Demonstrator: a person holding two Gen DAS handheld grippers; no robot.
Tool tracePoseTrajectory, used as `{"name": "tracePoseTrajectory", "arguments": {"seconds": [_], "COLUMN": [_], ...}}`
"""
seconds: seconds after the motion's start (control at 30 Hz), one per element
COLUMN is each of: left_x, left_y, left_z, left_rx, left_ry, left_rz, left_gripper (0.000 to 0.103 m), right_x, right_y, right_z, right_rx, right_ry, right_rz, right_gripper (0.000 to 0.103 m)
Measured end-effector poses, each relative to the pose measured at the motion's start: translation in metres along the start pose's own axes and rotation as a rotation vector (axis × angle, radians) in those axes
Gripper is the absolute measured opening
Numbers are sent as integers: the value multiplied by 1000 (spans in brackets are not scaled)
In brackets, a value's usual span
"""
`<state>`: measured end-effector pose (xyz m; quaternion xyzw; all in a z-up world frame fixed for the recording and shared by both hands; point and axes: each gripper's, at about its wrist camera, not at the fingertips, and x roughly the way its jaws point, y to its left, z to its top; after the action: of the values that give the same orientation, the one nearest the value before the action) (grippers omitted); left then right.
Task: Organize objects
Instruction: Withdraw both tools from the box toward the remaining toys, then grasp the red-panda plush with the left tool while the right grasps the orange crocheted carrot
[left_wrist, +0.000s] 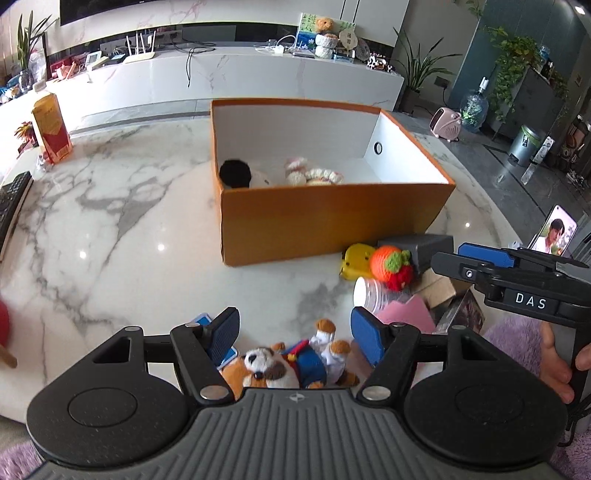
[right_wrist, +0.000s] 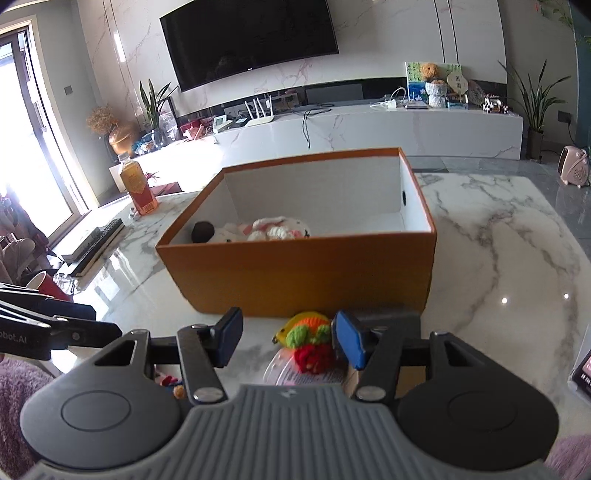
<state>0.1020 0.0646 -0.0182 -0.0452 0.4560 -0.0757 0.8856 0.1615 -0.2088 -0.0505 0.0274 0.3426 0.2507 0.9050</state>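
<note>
An orange box (left_wrist: 325, 218) with a white inside stands on the marble table (left_wrist: 122, 221); it also shows in the right wrist view (right_wrist: 295, 273). Inside lie a black ball (left_wrist: 235, 173) and white-and-pink plush toys (left_wrist: 314, 173). My left gripper (left_wrist: 295, 332) is open above a plush dog in blue clothes (left_wrist: 280, 363) lying on the table. My right gripper (right_wrist: 286, 341) is open, just above a crocheted orange and strawberry (right_wrist: 312, 341); these also show in the left wrist view (left_wrist: 393, 266). The right gripper appears at the right of the left wrist view (left_wrist: 480, 258).
Beside the crocheted fruit lie a yellow toy (left_wrist: 354, 260), a grey box (left_wrist: 424, 247), a clear plastic lid (left_wrist: 369, 293), pink paper (left_wrist: 410, 314) and a cardboard box (left_wrist: 439, 288). A phone (left_wrist: 556, 236) stands at right. A juice bottle (left_wrist: 51, 127) and a keyboard (left_wrist: 11, 206) are at left.
</note>
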Motion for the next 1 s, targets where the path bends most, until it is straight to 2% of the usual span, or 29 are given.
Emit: {"name": "tracePoseTrajectory", "arguments": {"seconds": [0.1,0.17,0.23,0.33,0.5,0.6,0.73,0.8,0.87,0.93,1.0], "left_x": [2,2,1,4,22,33,42,44,46,49,51], "left_y": [1,4,8,16,23,30,32,33,37,40,42], "left_z": [-17,-27,-37,-51,-60,-61,-52,-45,-39,-34,-29], "left_rx": [-57,-154,-286,-426,-561,-642,-643,-608,-572,-531,-500], "left_ry": [34,36,34,51,121,137,126,117,114,110,110], "left_rz": [6,33,70,39,24,3,43,85,136,185,200], "left_gripper": [79,79,78,77,77,77,77,73,65,62,62], "right_x": [2,5,8,13,19,20,21,23,23,23,24], "right_y": [3,5,7,9,8,8,7,5,4,4,4], "right_z": [-20,-30,-37,-47,-52,-53,-55,-55,-54,-54,-53], "right_rx": [-9,-23,-34,-43,-47,-46,-43,-35,-29,-26,-31], "right_ry": [18,31,43,61,68,62,60,64,65,61,60], "right_rz": [-15,-36,-37,-28,-37,-42,-43,-45,-45,-44,-44], "right_gripper": [59,59,54,52,52,52,52,52,52,52,52]}}
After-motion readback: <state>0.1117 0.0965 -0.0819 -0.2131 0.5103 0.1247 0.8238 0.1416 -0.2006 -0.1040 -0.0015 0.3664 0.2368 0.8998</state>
